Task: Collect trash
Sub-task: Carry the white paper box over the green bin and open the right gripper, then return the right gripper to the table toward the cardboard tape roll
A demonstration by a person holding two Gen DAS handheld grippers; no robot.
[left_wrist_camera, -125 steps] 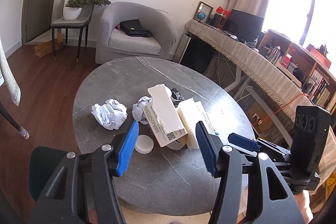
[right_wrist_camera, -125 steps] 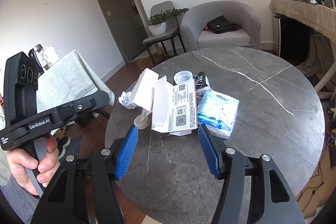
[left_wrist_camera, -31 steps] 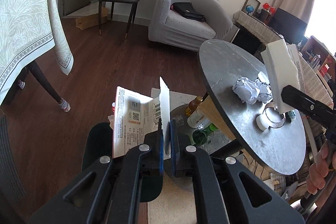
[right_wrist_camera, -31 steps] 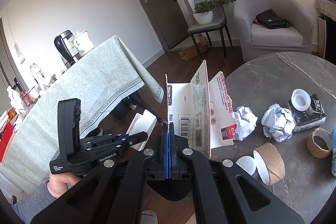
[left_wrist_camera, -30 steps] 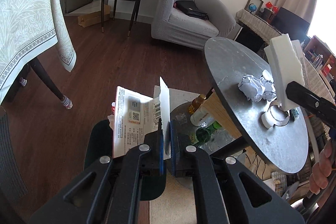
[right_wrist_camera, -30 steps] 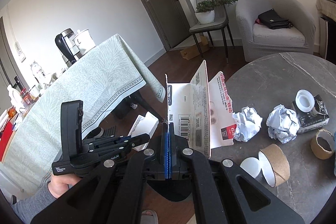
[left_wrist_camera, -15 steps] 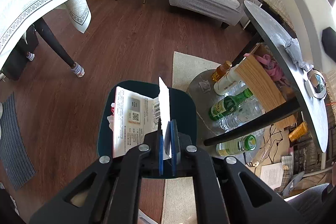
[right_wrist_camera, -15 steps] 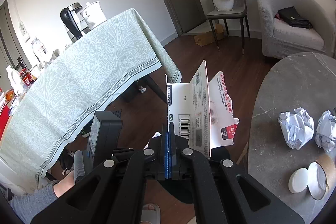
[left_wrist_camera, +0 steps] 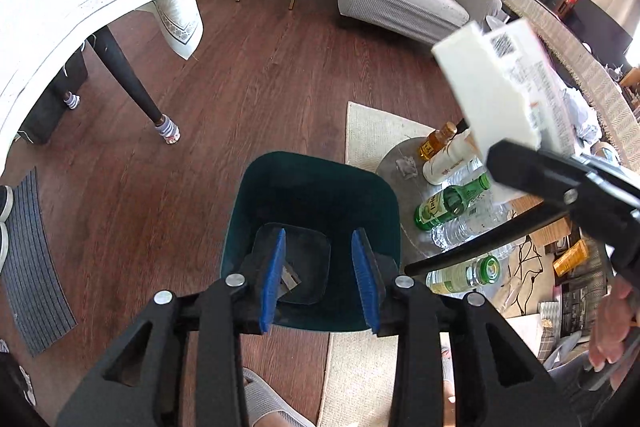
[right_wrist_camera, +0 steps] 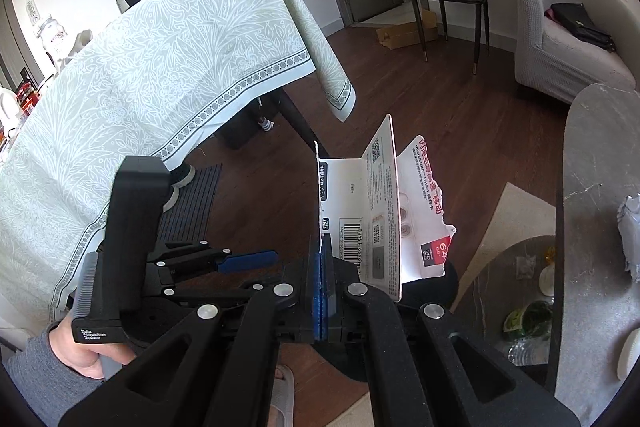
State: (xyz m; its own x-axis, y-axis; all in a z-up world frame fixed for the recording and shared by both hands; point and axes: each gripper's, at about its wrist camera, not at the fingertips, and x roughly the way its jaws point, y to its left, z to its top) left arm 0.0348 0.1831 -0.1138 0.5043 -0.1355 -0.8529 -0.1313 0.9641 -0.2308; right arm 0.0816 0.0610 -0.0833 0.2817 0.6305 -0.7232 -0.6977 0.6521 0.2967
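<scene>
My left gripper [left_wrist_camera: 318,277] is open and empty right above a dark green trash bin [left_wrist_camera: 320,195] on the floor. A piece of paper packaging [left_wrist_camera: 289,277] lies at the bin's bottom. My right gripper [right_wrist_camera: 322,291] is shut on torn white and red card packaging [right_wrist_camera: 384,211] and holds it above the bin's edge [right_wrist_camera: 450,279]. In the left wrist view the same packaging [left_wrist_camera: 504,87] shows at the upper right, held beside the bin. The left gripper also shows in the right wrist view [right_wrist_camera: 248,261].
A round grey marble table [right_wrist_camera: 596,227] with crumpled paper [right_wrist_camera: 630,231] stands at the right. Bottles [left_wrist_camera: 452,203] sit on a low shelf beside the bin. A table with a green cloth [right_wrist_camera: 160,75], a grey armchair [left_wrist_camera: 400,3] and a beige rug [left_wrist_camera: 372,131] are around.
My left gripper has opened and let the paper packaging fall into the bin. My right gripper has carried its packaging from the table toward the bin.
</scene>
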